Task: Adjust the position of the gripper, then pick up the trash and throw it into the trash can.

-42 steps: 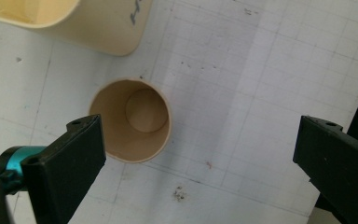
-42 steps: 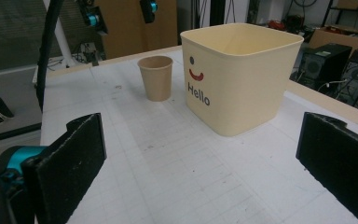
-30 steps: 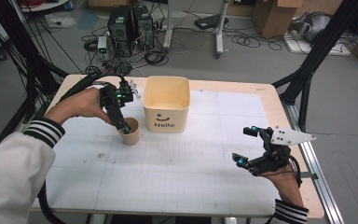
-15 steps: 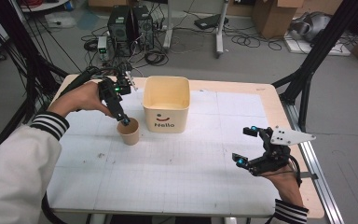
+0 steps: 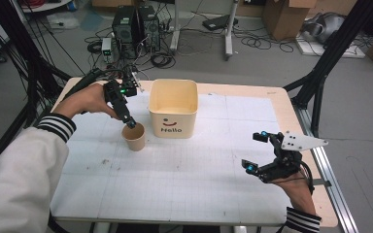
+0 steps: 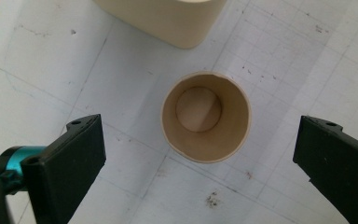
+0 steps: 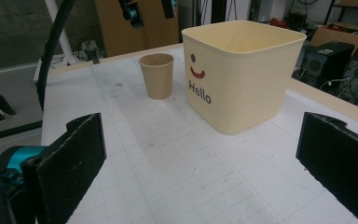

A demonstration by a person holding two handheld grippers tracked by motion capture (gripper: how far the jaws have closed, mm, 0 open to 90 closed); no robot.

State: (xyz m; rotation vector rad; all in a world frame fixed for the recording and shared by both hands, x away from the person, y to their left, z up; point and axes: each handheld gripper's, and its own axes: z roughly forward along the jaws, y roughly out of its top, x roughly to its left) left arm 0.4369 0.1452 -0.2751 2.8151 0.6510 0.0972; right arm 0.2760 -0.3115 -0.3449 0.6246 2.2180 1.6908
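We see the left gripper (image 5: 130, 122) with its jaws spread wide, hanging directly above the paper cup (image 5: 133, 137); in the left gripper view the two black jaws stand well to either side of the cup (image 6: 206, 122), touching nothing, and we look straight down into its empty inside. The cup stands upright on the white gridded sheet of the bench (image 5: 189, 184), in the far left part of it, just beside the cream bin (image 5: 173, 108) that lies to its right. That bin, square-mouthed and marked with a smiling face and the word "Hello", sits upright near the far middle of the bench and looks empty from above.

The right gripper (image 5: 259, 151) also has its jaws wide apart and grips nothing. We find it at the near right of the bench, well apart from cup and bin, held in a hand (image 5: 298, 187) and pointed left towards them; its own view shows the cup (image 7: 156, 75) and the bin (image 7: 240, 72) standing side by side farther off.
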